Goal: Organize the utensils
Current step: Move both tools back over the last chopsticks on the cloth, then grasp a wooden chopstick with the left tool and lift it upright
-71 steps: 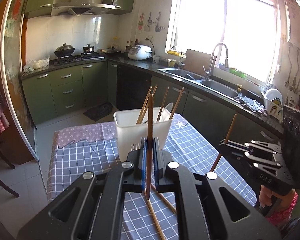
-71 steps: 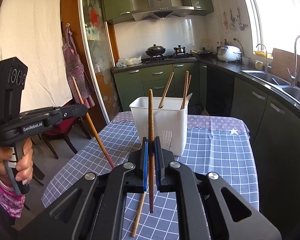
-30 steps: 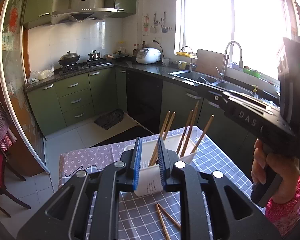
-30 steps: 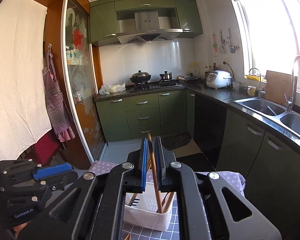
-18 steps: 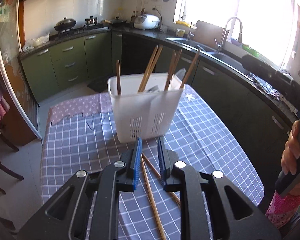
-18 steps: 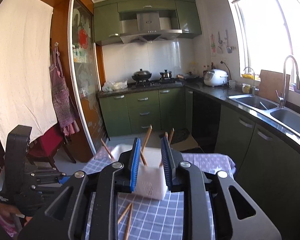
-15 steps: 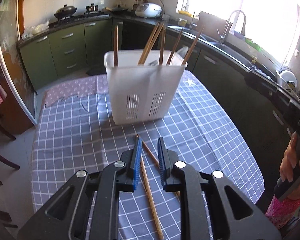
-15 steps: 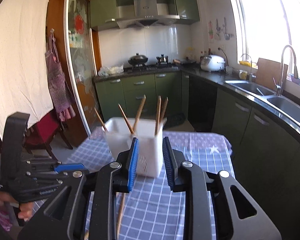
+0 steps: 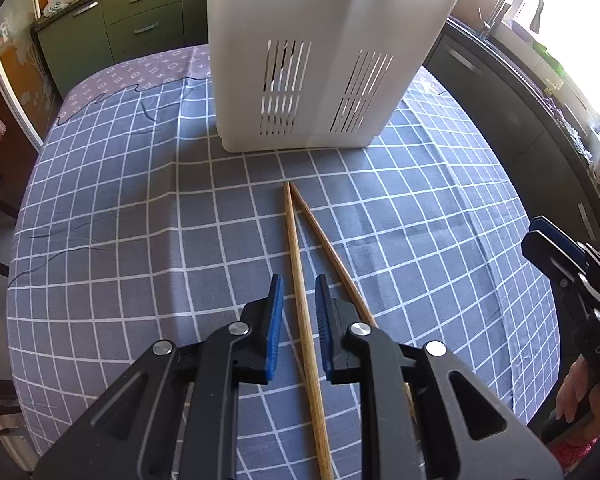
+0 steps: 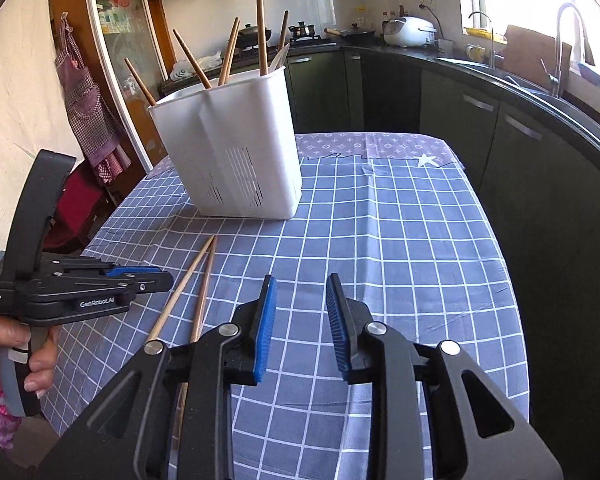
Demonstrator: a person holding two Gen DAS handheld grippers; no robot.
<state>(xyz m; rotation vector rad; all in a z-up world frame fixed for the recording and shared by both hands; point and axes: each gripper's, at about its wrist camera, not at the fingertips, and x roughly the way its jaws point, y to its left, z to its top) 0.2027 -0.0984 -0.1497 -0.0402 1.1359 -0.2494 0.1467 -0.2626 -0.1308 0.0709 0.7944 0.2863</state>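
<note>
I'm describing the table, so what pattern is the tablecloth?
The tablecloth is grey-blue with a white grid check and a purple patterned far edge, clearest in the right wrist view.

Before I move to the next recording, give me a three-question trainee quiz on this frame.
1. True or false: the left gripper is shut on a chopstick.
2. How many chopsticks lie on the checked tablecloth?
3. What lies between the right gripper's fingers? A) chopstick B) only tablecloth C) the white utensil holder

Key: 1 false: open, straddling one chopstick. 2 two. 3 B.
</note>
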